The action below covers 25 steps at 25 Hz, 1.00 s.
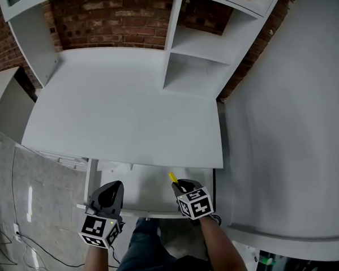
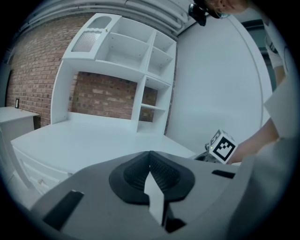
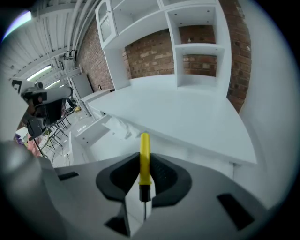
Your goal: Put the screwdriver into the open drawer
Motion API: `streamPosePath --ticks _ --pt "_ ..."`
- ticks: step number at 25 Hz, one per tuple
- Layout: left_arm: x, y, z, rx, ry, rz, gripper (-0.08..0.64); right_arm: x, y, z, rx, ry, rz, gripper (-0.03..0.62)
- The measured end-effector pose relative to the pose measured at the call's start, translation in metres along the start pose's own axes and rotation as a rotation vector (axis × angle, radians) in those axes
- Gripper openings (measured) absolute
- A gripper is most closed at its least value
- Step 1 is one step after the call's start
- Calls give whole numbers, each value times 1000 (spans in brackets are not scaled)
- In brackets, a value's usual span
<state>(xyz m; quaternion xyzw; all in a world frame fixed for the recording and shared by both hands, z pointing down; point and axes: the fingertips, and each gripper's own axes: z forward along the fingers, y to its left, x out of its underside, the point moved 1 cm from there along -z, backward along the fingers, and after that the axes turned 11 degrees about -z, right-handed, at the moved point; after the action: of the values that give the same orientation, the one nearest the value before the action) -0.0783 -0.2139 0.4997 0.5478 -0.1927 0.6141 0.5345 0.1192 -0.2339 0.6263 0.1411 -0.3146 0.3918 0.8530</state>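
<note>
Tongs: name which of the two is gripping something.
The right tongs, clamped on the yellow-handled screwdriver. The left tongs are shut with nothing between them.

Desk top (image 1: 125, 113): white, flat, set against a brick wall (image 1: 107, 21).
Shelf unit (image 1: 196, 60): white, open compartments, standing on the desk top's rear right corner.
Drawer (image 1: 138, 187): white, pulled out beneath the desk's front edge.
Floor (image 1: 41, 199): pale marbled tiles; thin dark cables (image 1: 17, 230) lying at lower left.
</note>
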Motion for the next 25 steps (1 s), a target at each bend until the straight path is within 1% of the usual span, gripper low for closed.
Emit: streamPosePath --ticks 2,7,11,14,18,22,25 --pt "3 1 1 1 14 2 12 11 3 20 -23 54 4 77" --pt "2 11 2 -10 19 17 12 30 9 66 -67 179 42 78" --pt "4 27 -4 -38 27 18 12 45 8 95 -62 278 98 78" --pt "9 43 -9 -74 32 -3 13 54 8 110 -51 337 117 78" --pt "11 55 -15 -102 34 -15 12 60 10 122 -42 374 92 77" --pt "13 64 -17 -111 32 -8 12 61 10 126 -35 374 92 78" --pt "13 65 -17 -109 29 -9 12 60 14 127 -42 378 54 85"
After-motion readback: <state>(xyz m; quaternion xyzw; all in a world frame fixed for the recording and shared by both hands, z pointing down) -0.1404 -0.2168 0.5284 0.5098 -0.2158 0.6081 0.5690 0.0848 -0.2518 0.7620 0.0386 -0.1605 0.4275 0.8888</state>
